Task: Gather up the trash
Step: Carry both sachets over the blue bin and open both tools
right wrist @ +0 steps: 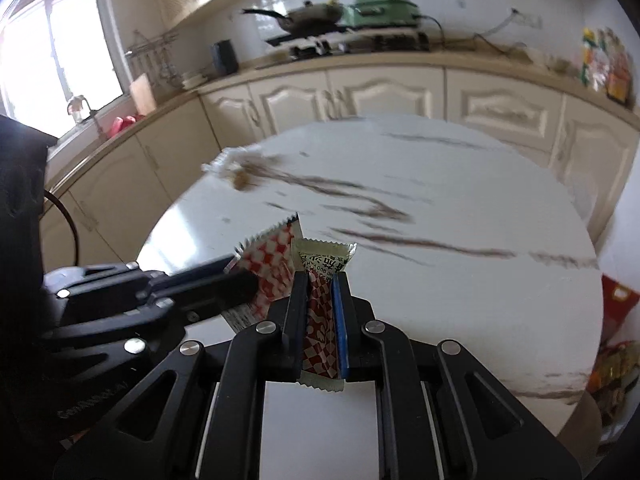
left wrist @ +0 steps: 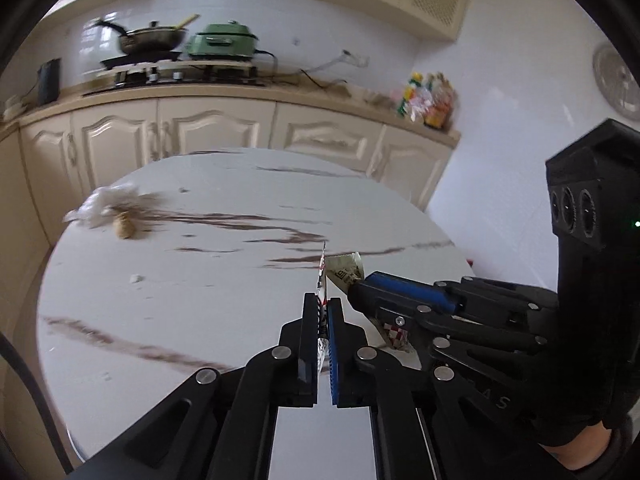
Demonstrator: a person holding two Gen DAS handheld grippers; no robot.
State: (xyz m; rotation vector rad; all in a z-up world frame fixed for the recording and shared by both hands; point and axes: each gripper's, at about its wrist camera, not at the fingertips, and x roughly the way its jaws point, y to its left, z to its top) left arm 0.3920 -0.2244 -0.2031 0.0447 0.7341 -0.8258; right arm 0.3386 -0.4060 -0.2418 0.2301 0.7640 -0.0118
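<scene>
My left gripper [left wrist: 322, 304] is shut on a flat red-and-white checked wrapper [left wrist: 321, 280], seen edge-on; the same wrapper shows broadside in the right wrist view [right wrist: 272, 256]. My right gripper [right wrist: 320, 280] is shut on a second red-checked snack wrapper [right wrist: 320, 320] with printed text on its top end. Both grippers hover close together above the near part of the round white marble table [left wrist: 200, 280]. At the table's far left edge lie a crumpled white tissue [left wrist: 102, 206] and a brownish lump [left wrist: 125, 227]. A small white crumb [left wrist: 136, 279] lies nearer.
Cream kitchen cabinets [left wrist: 216, 128] run behind the table, with a stove, a pan [left wrist: 152, 38] and a green cooker [left wrist: 222, 42] on the counter. Snack packets [left wrist: 428, 100] stand at the counter's right end. More colourful packets [right wrist: 612, 360] sit low, right of the table.
</scene>
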